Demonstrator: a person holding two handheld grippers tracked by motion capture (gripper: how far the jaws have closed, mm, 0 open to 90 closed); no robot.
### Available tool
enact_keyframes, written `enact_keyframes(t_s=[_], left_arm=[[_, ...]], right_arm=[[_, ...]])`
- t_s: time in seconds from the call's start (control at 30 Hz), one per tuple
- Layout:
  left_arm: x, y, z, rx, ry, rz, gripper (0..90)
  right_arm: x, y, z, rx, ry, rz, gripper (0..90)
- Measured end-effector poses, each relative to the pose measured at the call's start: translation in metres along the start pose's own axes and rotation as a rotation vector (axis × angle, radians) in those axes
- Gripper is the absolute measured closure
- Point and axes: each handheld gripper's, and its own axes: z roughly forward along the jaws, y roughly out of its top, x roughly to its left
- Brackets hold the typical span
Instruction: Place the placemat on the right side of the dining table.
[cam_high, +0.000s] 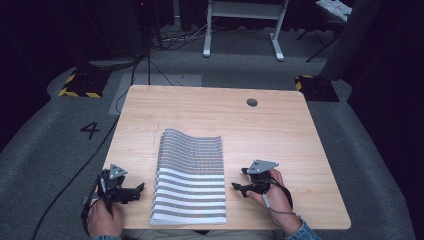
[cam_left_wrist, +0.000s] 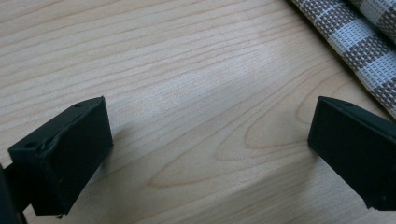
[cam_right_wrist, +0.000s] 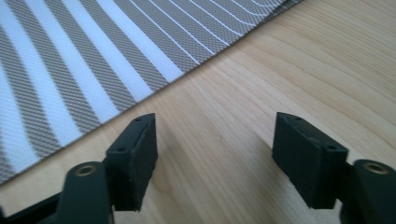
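Observation:
A grey-and-white striped woven mat (cam_high: 190, 175) lies folded on the wooden table (cam_high: 280, 130), its far end slightly humped. My left gripper (cam_high: 138, 189) rests on the table just left of the mat's near left edge, jaws open over bare wood (cam_left_wrist: 210, 140), with the mat's edge (cam_left_wrist: 364, 42) at the upper right of the left gripper view. My right gripper (cam_high: 236, 187) sits to the right of the mat, open and empty (cam_right_wrist: 215, 158), a short gap of wood between it and the mat's edge (cam_right_wrist: 93, 70).
A dark round grommet hole (cam_high: 252, 102) sits near the table's far edge. Beyond the table a white desk frame (cam_high: 245, 30) and cables lie on the grey floor. A yellow-black striped base (cam_high: 80, 82) stands at far left.

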Motion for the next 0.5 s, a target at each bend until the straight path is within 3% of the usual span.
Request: enact_keyframes(t_s=[0.23, 0.27, 0.43, 0.5], left_arm=[[0.002, 0.0, 0.0, 0.005, -0.01, 0.017, 0.0], [0.002, 0.0, 0.0, 0.004, -0.01, 0.017, 0.0], [0.002, 0.0, 0.0, 0.003, -0.009, 0.014, 0.0], [0.002, 0.0, 0.0, 0.004, -0.009, 0.013, 0.0]], right_arm=[[0.009, 0.02, -0.011, -0.027, 0.051, -0.016, 36.5], [0.011, 0.028, -0.012, -0.018, 0.07, -0.042, 38.4], [0.021, 0.045, -0.012, -0.019, 0.12, -0.065, 41.1], [0.029, 0.06, -0.007, -0.003, 0.142, -0.103, 40.1]])
